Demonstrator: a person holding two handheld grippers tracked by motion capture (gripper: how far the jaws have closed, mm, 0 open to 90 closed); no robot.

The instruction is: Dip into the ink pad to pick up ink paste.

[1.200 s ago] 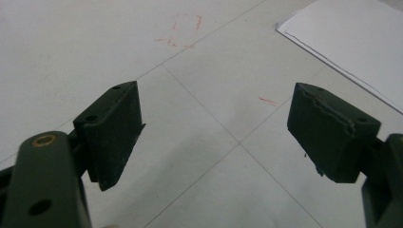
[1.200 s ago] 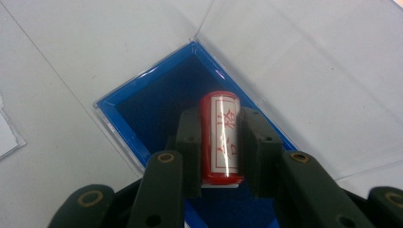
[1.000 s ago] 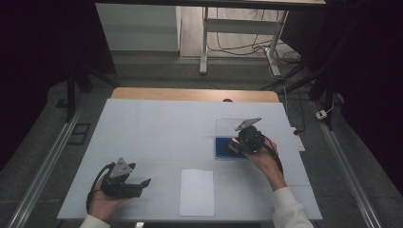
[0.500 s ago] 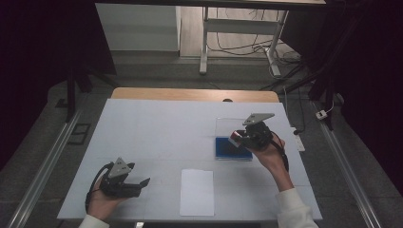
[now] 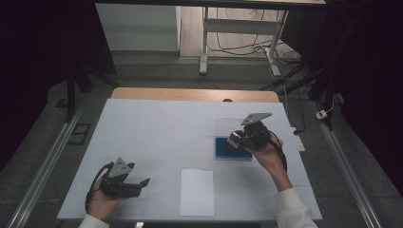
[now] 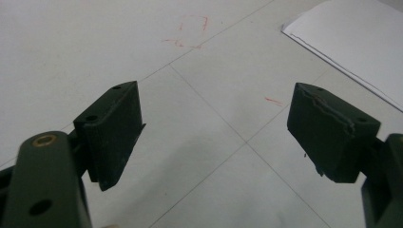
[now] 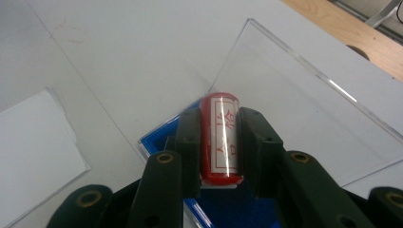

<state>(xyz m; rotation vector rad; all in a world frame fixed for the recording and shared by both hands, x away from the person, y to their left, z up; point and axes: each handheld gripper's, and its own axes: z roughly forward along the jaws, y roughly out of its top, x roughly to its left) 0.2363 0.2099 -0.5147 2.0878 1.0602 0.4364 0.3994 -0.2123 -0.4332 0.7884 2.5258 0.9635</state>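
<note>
Jaws of the right gripper are clamped on a red stamp, squeezing its sides above a blue ink pad right of centre in the high view, beside a clear lid. Its hand reaches up from the lower right, forearm angled inward. Jaws of the left gripper stand wide apart over the white table, lower left, near a sheet of paper.
</note>
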